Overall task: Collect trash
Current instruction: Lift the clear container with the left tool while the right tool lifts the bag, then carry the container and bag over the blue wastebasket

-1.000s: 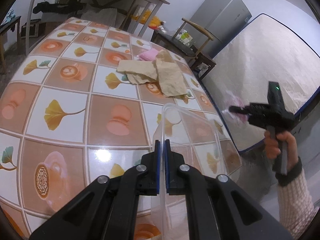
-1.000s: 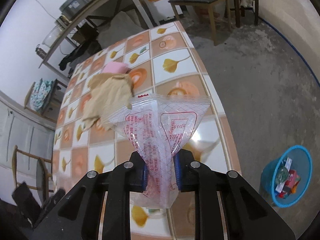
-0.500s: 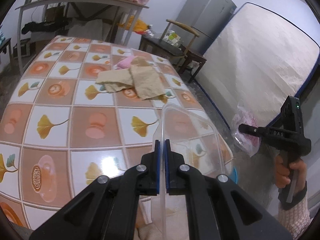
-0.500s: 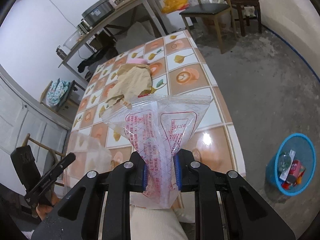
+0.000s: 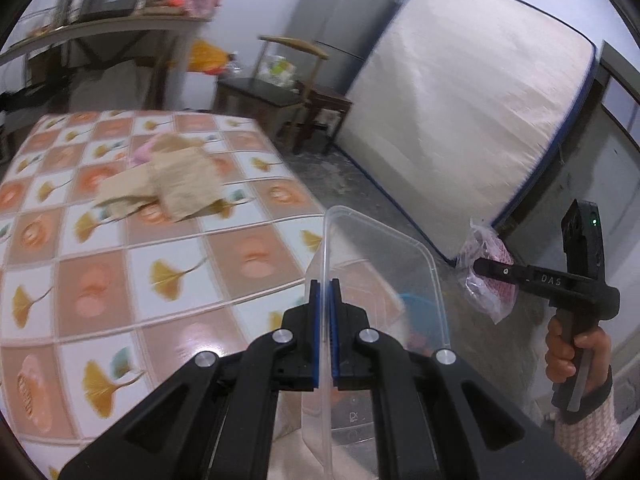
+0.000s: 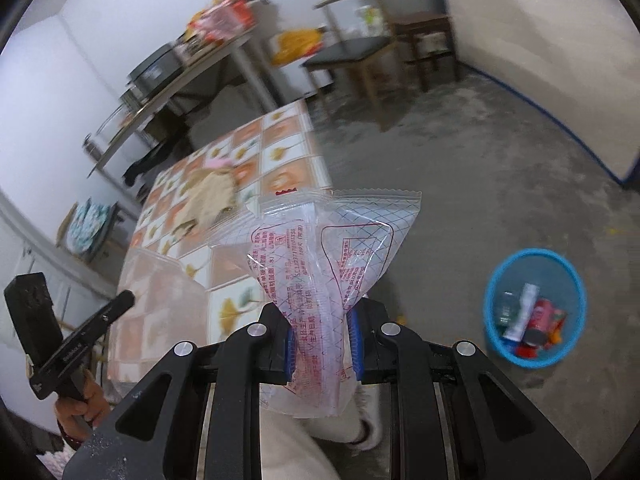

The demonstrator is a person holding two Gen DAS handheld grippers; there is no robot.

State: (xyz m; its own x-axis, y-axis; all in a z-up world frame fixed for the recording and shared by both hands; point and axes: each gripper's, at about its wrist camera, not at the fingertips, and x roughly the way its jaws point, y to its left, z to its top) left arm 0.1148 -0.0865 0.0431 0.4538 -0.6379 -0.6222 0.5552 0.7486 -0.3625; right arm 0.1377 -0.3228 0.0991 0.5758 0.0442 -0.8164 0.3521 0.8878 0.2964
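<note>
My left gripper (image 5: 325, 296) is shut on the rim of a clear plastic food container (image 5: 384, 272), held in the air past the table's near corner. My right gripper (image 6: 322, 332) is shut on a clear plastic bag with red print (image 6: 328, 240); the bag also shows in the left wrist view (image 5: 488, 276), hanging off the table to the right. A blue waste basket (image 6: 534, 310) with several pieces of trash stands on the floor, right of the right gripper. Crumpled brown paper (image 5: 180, 184) and something pink (image 5: 146, 148) lie on the tiled table (image 5: 120, 280).
A mattress (image 5: 460, 112) leans on the wall to the right. A wooden chair (image 6: 356, 60) and a small table stand beyond the tiled table. A metal shelf table (image 6: 176, 84) with pots stands at the back wall. The concrete floor (image 6: 460, 184) lies between table and mattress.
Both grippers have pulled back from the table and swung right with their loads. The blue basket has grown larger and nearer in the right wrist view.
</note>
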